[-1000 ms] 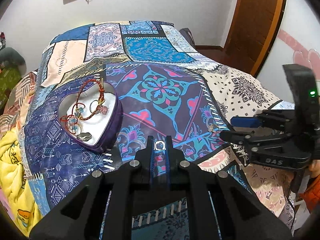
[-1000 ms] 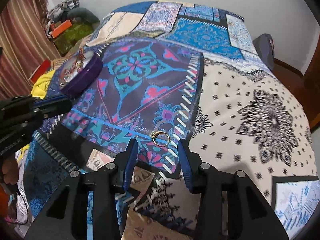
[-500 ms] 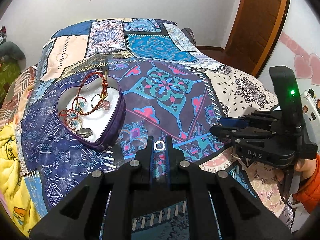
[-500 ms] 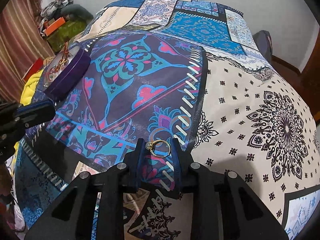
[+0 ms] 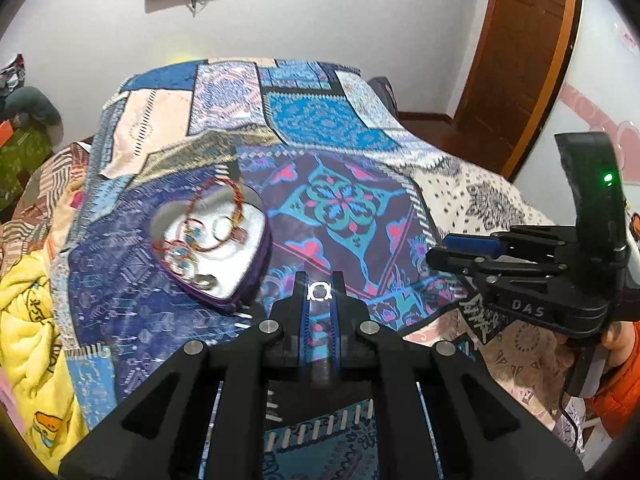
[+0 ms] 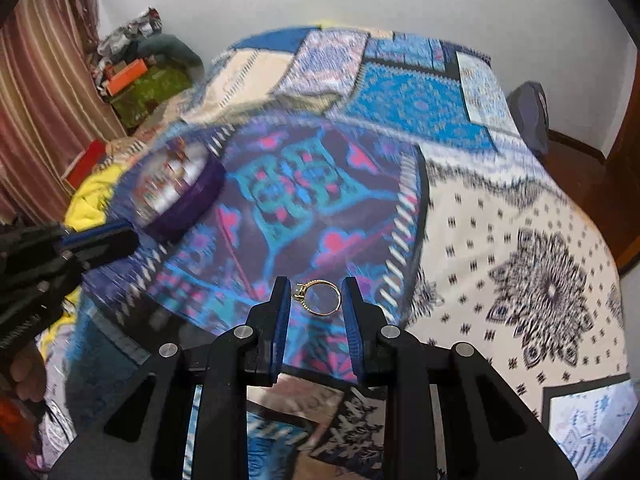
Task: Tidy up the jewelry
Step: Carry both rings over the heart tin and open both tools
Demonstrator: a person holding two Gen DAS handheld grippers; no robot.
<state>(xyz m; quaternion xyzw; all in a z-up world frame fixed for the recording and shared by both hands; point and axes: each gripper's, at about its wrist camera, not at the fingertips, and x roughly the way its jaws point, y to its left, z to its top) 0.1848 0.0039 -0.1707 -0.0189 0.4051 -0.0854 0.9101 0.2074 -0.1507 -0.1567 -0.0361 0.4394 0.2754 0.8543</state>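
The left gripper [image 5: 319,292] is pinched tight on a small silver ring [image 5: 319,293], held up above the patchwork bedspread [image 5: 340,208]. The right gripper [image 6: 316,300] is clamped on a gold ring [image 6: 321,298], its jaws having just drawn in around it. Off to the left on the bed sits the heart-shaped purple box [image 5: 216,240], open, with red bracelets [image 5: 208,220] and rings piled inside.
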